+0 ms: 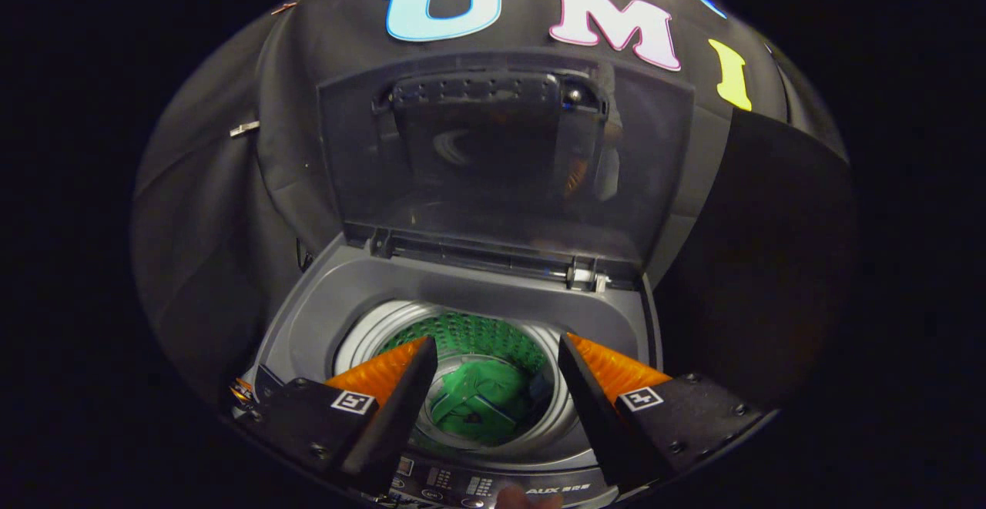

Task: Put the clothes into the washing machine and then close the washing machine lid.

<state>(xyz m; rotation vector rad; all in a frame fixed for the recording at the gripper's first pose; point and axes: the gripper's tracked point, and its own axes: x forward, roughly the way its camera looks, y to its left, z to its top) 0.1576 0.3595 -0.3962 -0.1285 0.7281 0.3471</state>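
The tool (493,374) hangs above the washing machine (308,324), its two fingers spread wide with nothing between them. Down in the drum (470,332), seen through the gap between the fingers, lies the green garment (481,405), so the loading part looks done. The lid (508,162) stands propped upright at the back, beyond the fingers, leaving the opening free. I'd judge closing is next: the tool would need to reach up to the lid's top edge and swing it forward.
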